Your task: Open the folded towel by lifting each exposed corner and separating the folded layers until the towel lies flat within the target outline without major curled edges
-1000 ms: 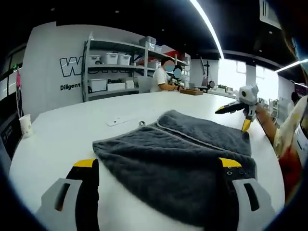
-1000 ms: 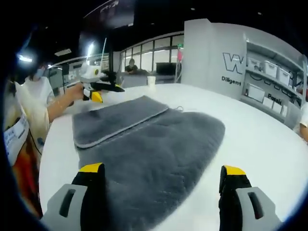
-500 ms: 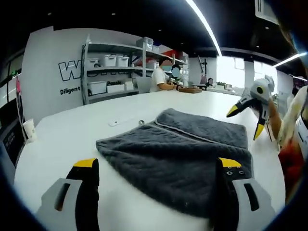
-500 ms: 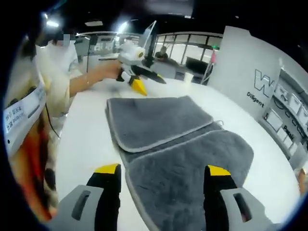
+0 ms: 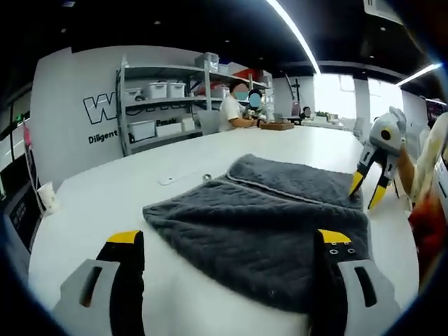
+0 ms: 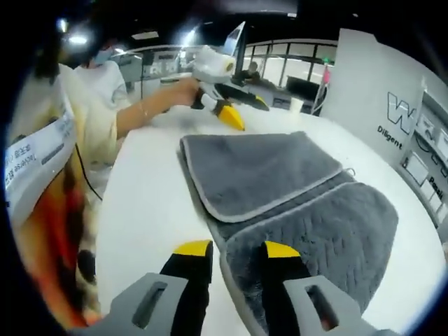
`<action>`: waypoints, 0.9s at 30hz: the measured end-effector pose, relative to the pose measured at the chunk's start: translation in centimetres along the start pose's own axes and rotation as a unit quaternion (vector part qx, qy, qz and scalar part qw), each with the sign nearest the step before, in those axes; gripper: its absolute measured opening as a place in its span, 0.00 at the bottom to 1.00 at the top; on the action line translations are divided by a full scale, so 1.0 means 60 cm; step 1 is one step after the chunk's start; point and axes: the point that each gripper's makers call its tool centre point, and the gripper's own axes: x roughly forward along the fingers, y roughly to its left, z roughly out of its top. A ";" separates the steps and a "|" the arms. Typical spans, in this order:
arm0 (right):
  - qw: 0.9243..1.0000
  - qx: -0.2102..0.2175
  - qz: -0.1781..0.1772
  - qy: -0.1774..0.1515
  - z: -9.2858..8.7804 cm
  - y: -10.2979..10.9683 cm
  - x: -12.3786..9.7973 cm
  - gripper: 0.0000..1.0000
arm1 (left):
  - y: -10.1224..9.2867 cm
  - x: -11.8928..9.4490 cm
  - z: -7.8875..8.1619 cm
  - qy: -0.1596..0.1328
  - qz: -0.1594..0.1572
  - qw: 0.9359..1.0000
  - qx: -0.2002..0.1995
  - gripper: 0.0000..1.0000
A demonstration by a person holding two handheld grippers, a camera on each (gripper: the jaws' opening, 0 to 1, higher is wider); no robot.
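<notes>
The grey towel lies folded on the white table, one layer overlapping another. The left gripper hovers at the towel's near edge, jaws spread wide, grasping nothing. The right gripper has its jaws partly closed around the towel's piped corner; whether they grip it cannot be told.

A large white table carries a grey towel lying folded, one pale-edged layer lapped over the other. In the left gripper view, a small flat white object and a tiny ring-like item lie on the tabletop near the towel's edge at about 11 o'clock from the towel, and a paper cup stands at the table's edge at about 9 o'clock. In the right gripper view the white table shows bare at 9 o'clock from the grey towel.
</notes>
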 end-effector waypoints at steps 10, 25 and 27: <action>1.000 0.005 0.004 0.010 -0.016 -0.004 0.007 0.15 | 0.013 -0.002 -0.007 0.006 0.014 1.000 -0.005 0.98; 0.992 0.106 0.042 -0.046 -0.009 -0.007 -0.008 0.06 | 0.018 0.001 -0.022 0.024 0.019 0.999 -0.011 0.97; 0.990 0.119 0.046 -0.052 -0.008 -0.009 -0.008 0.06 | 0.017 0.001 -0.023 0.026 0.018 0.999 -0.011 0.97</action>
